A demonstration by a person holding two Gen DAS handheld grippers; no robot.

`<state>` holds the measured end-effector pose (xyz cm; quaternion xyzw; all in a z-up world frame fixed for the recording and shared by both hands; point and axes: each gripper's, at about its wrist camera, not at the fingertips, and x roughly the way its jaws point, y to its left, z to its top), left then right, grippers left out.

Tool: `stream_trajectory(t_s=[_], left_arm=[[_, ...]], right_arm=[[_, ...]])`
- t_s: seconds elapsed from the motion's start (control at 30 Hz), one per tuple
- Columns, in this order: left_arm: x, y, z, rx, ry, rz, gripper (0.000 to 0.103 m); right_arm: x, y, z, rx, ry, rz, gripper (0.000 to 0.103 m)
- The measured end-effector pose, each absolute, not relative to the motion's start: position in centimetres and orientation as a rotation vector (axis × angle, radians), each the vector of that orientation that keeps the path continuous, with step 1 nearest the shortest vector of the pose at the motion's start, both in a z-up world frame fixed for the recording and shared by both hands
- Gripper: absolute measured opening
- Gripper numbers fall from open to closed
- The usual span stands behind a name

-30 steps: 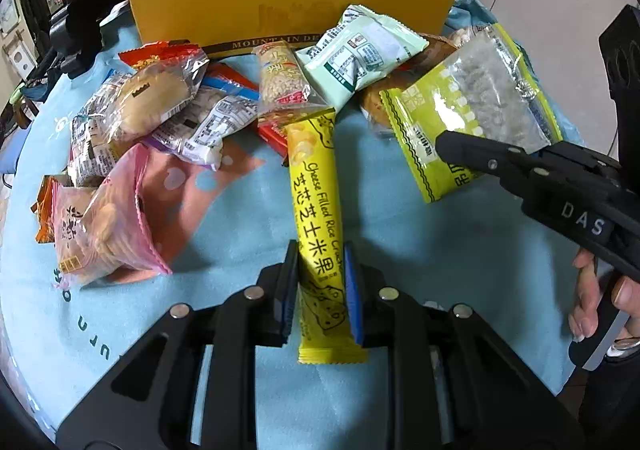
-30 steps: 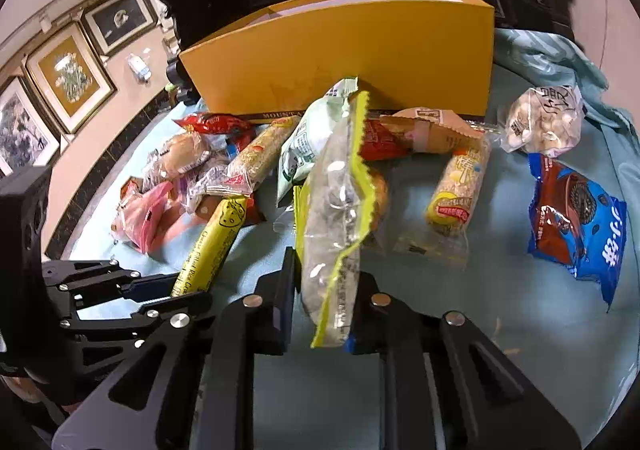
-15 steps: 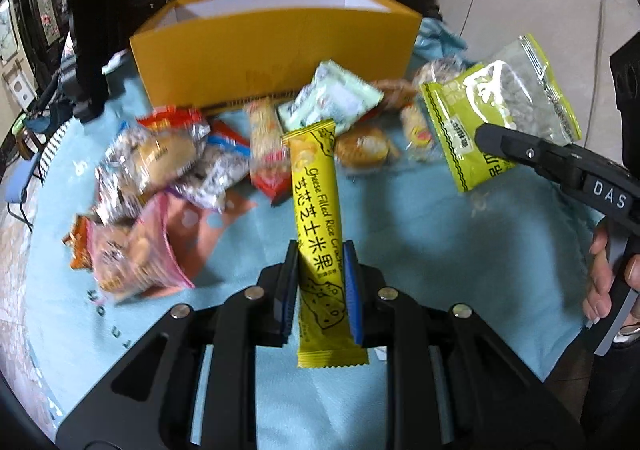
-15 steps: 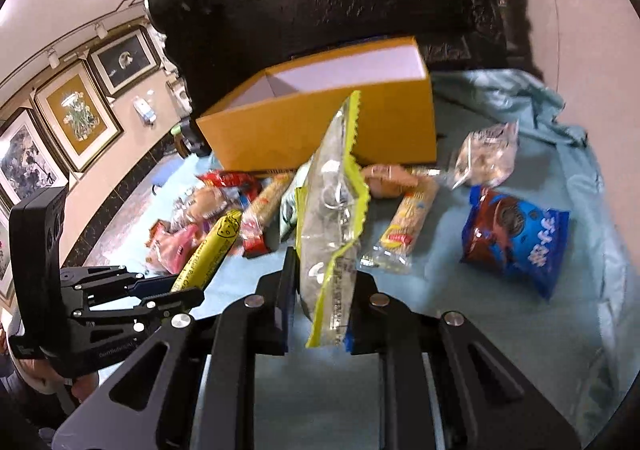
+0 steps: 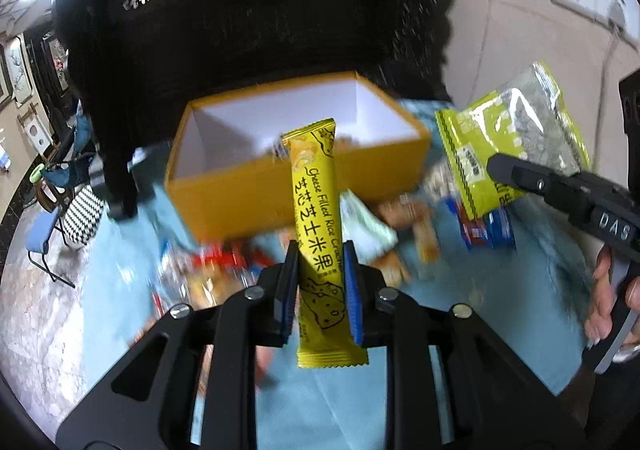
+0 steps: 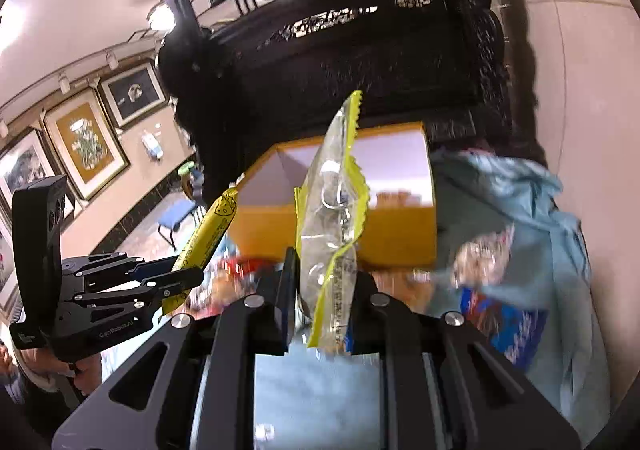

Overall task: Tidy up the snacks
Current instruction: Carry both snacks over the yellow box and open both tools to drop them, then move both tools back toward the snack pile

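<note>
Left wrist view puts a dark carved wooden cabinet [image 5: 248, 10] across the far side, its lower part hidden behind an open yellow box [image 5: 280, 186] with a white inside; the right wrist view adds framed pictures [image 6: 84, 142] on a pinkish wall at far left. A light blue cloth [image 5: 120, 278] covers the table and bunches into folds at far right in the right wrist view, while the loose snack packets [image 5: 224, 270] lying on it near the box are smeared by motion blur, so their kinds cannot be told. A blue chair [image 5: 44, 246] stands on the marble floor at left. The right gripper [image 6: 320, 302] is clamped on a green and clear snack bag [image 6: 336, 218], held on edge with its long axis running up and away toward the box; its lower end is cut off between the jaws. The left gripper [image 5: 318, 290] is clamped on a yellow cheese rice cracker bar [image 5: 316, 218] near its lower third, above the table, long axis pointing away, far tip overlapping the box's near wall and opening, near end sticking out toward the camera. Part of a hand [image 5: 608, 302] on the right gripper's handle shows at right, cut off by the frame.
</note>
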<state>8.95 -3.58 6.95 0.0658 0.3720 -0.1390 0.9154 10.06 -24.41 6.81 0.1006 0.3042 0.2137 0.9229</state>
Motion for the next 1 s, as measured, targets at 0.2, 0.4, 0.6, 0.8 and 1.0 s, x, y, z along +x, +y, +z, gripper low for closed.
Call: stream_trajectory(t_s=[0.2,0.4,0.6,0.8,1.0], left_arm=[[15.5,-3.9,8.8,0.102,0.757,-0.253,0.021],[22.3,-4.8,7.6,0.087,0.801,-0.21,0.021],[26.5,-5.1,4.5,0.072,0.857,-0.137,0.089],[25.9,-4.9,3.9,0.096,0.807,-0.097,0.093],[24.4,-4.7,4.4,0.099,0.799,-0.101,0.093]], right_arm=[[16.0,-23.5,7.7,0.263,0.623,0.426,0.019],[21.8,-22.4,6.3,0.274,0.654,0.39,0.019],[25.2,-21.7,3.6,0.268,0.708,0.338,0.042],[23.5,-22.3,3.8,0.249,0.641,0.322,0.056],[21.7,-23.0,4.1,0.244,0.646,0.329,0.057]])
